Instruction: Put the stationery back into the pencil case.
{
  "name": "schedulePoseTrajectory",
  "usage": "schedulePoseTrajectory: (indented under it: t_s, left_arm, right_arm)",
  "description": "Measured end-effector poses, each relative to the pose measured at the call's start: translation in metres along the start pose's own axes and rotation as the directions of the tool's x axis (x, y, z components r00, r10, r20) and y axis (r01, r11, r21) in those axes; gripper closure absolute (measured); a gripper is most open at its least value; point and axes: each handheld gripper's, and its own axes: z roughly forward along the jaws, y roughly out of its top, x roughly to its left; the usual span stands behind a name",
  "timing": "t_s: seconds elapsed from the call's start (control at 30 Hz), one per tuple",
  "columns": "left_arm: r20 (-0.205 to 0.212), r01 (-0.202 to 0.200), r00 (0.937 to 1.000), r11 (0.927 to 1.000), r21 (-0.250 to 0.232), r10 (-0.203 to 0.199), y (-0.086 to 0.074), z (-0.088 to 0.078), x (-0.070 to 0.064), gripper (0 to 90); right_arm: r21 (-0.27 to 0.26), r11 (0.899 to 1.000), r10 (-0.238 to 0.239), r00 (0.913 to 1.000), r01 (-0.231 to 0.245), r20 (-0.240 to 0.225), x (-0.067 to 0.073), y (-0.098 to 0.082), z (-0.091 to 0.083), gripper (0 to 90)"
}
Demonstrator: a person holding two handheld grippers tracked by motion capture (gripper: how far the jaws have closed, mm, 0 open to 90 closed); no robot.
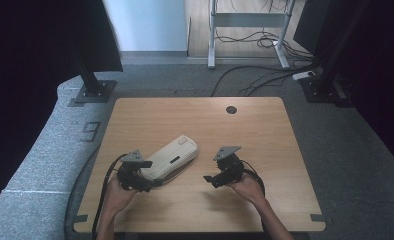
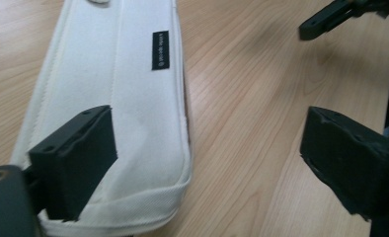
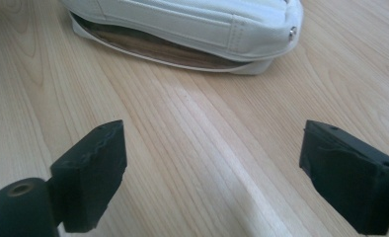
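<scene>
A white fabric pouch (image 1: 172, 156) lies slanted on the wooden table (image 1: 265, 130), left of centre. In the left gripper view the pouch (image 2: 118, 89) carries a small black label (image 2: 160, 50). My left gripper (image 1: 147, 181) (image 2: 210, 133) is open at the pouch's near end, with one jaw above the fabric and the other above bare wood. My right gripper (image 1: 211, 180) (image 3: 212, 148) is open over bare table, a short way right of the pouch and pointing at it. In the right gripper view the pouch (image 3: 192, 22) shows a gaping side with a brown lining and a metal snap (image 3: 292, 33).
A round cable hole (image 1: 231, 109) sits near the table's far edge. Beyond the table, on the grey carpet, are black stand bases (image 1: 92, 90), a desk frame (image 1: 247, 30) and loose cables (image 1: 265, 75). The right gripper's jaw (image 2: 330, 17) shows in the left gripper view.
</scene>
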Motion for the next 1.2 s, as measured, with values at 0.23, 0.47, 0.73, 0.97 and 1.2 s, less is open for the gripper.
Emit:
schedulePoseTrajectory:
  t_s: [0.23,0.47,0.73,0.97,1.2]
  left_arm:
    - [-0.015,0.002,0.9999,0.9999,-0.011,-0.002,-0.006,-0.011,0.000,1.7]
    - [-0.032,-0.008,0.9994,1.0000,0.003,0.008,-0.012,-0.020,0.000,0.0]
    - [-0.086,0.001,0.9963,0.9997,0.023,0.001,-0.026,-0.023,0.005,0.0]
    - [-0.102,0.011,0.9947,0.9996,0.028,-0.008,-0.041,-0.019,0.007,0.0]
    - [-0.121,0.022,0.9925,0.9981,0.058,-0.015,-0.059,-0.010,0.012,0.0]
  right_arm:
    - [-0.013,1.000,0.007,0.9996,-0.007,0.026,-0.004,-0.009,-0.016,4.2]
    - [-0.023,1.000,0.017,0.9973,-0.016,0.072,-0.009,-0.022,-0.033,2.2]
    - [-0.031,0.998,0.051,0.9922,-0.047,0.113,-0.019,-0.044,-0.048,1.9]
    - [-0.048,0.994,0.099,0.9868,-0.094,0.128,-0.027,-0.067,-0.057,2.0]
    - [-0.050,0.991,0.133,0.9768,-0.127,0.167,-0.030,-0.086,-0.058,2.8]
